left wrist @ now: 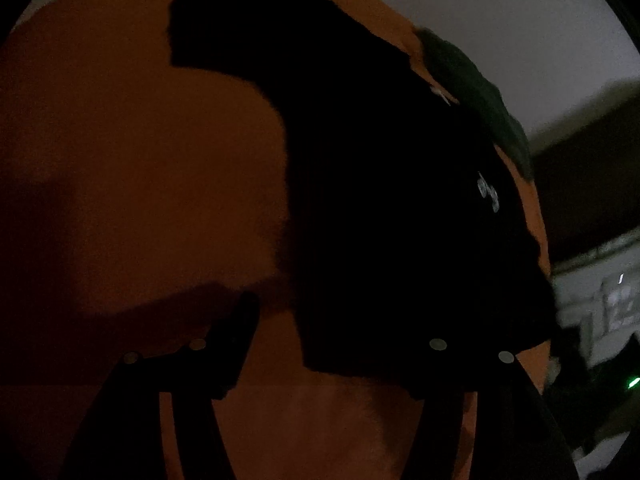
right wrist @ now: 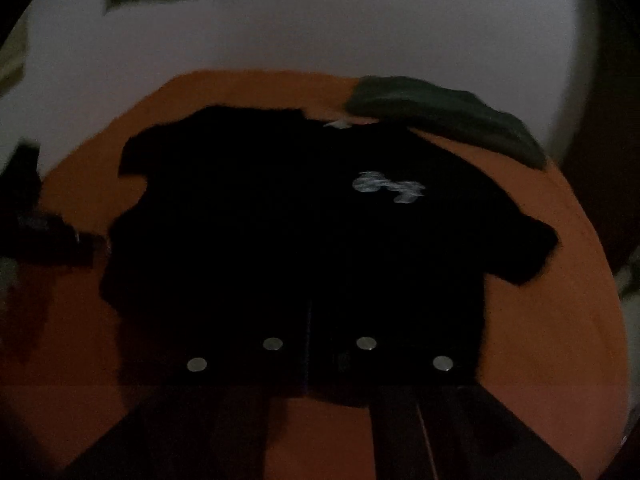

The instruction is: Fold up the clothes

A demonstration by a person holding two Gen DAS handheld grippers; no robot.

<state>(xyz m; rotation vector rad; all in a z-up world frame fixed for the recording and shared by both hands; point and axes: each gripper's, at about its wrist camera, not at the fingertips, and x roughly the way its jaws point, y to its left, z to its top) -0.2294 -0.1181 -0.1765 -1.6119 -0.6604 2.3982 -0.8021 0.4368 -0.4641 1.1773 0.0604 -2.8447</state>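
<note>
Right now the black T-shirt [right wrist: 288,232] lies flat, collar away, hem nearest the right gripper [right wrist: 320,354], whose fingers look nearly together. The left gripper [left wrist: 316,350] stands spread wide beside the shirt's left edge.

an orange desk [right wrist: 560,280] carries a black t-shirt [right wrist: 280,220] with a pale chest print, spread flat, and a dark green garment [right wrist: 448,116] bunched at its far edge.

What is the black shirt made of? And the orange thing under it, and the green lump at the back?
The black shirt looks like soft matte cloth, probably cotton knit: it lies limp with wavy edges. The orange surface looks like matte fabric too, though the dim light leaves that open. The green lump seems a thicker, fuzzy folded cloth.
</note>
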